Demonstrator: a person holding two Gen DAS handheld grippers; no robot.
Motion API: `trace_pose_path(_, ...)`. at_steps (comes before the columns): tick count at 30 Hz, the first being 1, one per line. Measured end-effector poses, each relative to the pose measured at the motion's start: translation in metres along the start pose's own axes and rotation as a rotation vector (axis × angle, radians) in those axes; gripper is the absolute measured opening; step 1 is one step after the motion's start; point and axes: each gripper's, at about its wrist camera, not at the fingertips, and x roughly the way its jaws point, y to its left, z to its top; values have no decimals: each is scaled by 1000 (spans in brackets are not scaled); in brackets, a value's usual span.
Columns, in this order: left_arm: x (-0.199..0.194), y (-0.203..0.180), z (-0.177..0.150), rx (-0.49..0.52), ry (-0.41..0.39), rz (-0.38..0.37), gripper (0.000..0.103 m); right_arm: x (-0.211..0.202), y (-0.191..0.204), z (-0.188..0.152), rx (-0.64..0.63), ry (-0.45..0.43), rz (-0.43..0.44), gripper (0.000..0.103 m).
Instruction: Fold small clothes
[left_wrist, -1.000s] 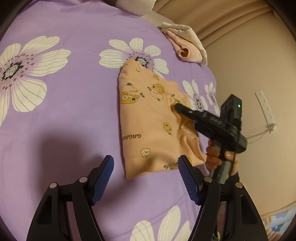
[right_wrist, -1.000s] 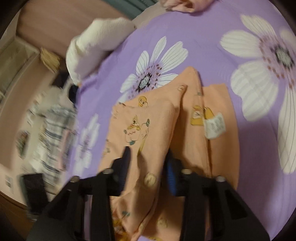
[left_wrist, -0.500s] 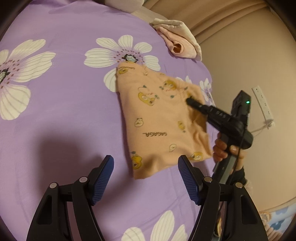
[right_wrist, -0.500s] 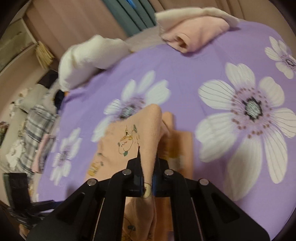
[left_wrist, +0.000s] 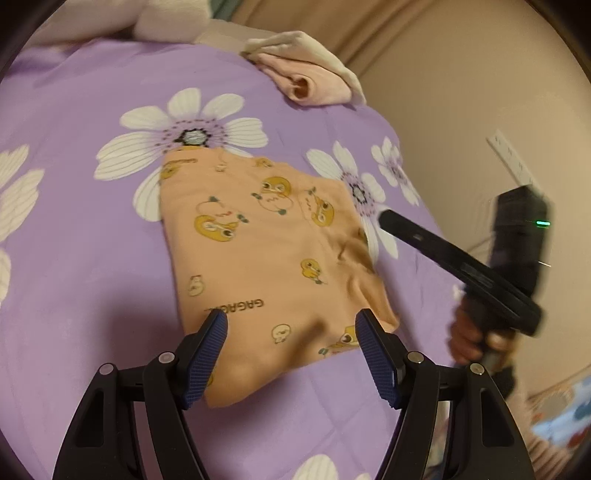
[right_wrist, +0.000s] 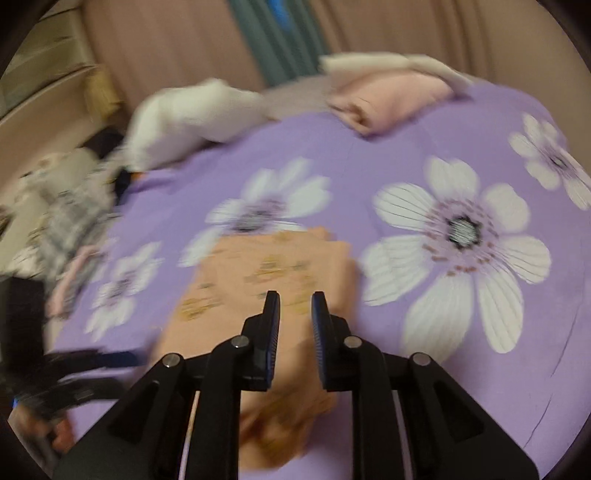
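Note:
A small peach garment (left_wrist: 266, 251) with yellow duck prints lies folded into a rectangle on the purple flowered bedspread (left_wrist: 74, 240). My left gripper (left_wrist: 291, 354) is open and empty, just above the garment's near edge. My right gripper (right_wrist: 295, 314) is partly open with nothing between its pads, hovering over the garment (right_wrist: 273, 273), which looks blurred in that view. In the left wrist view the right gripper (left_wrist: 384, 216) sits just off the garment's right edge.
A folded pink and cream cloth (left_wrist: 314, 77) lies at the far edge of the bed. A white pillow (right_wrist: 192, 114) and a plaid cloth pile (right_wrist: 66, 218) sit beyond the bed's left side. A wall (left_wrist: 461, 92) runs close along the bed.
My right gripper has let go of the garment fold and pulled back to the right. The garment now lies flat. My left gripper has moved closer over its near edge.

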Motion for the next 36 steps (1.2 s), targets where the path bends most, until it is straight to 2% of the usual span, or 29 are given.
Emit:
trace_pose_path(1,3,-2,-1,20,1,18,70,-6,10,-4,-45,3,29,15)
trace_pose_path(3,12,-6,-5,77,16,77,70,-7,29,-14,-139,28,35,12)
trace_pose_path(6,24,-8,-15,147,54,143,68,1,50,-35,-283,92,-7,10)
trace_pose_path(9,32,-2,-24,166,88,164,68,16,47,-56,-338,168,-107,5)
trace_pose_path(11,31,1,-26,167,89,156,68,22,33,-69,-322,212,-163,0)
trace_pose_path(15,32,2,-28,161,92,162,68,17,19,-80,-283,220,-164,0)
trace_pose_path(18,31,2,-28,153,92,174,68,14,13,-81,-259,223,-182,1)
trace_pose_path(20,29,3,-30,139,89,175,68,15,5,-84,-228,239,-200,6)
trace_pose_path(23,25,6,-32,111,84,170,68,10,2,-87,-196,243,-210,6)
trace_pose_path(28,11,16,-38,36,87,231,68,-9,3,-82,-181,195,-205,8)
trace_pose_path(33,-22,23,-36,-17,-1,195,68,-25,5,-72,-162,146,-196,9)
trace_pose_path(36,-34,23,-26,-36,-48,161,68,-31,9,-63,-135,109,-172,18)
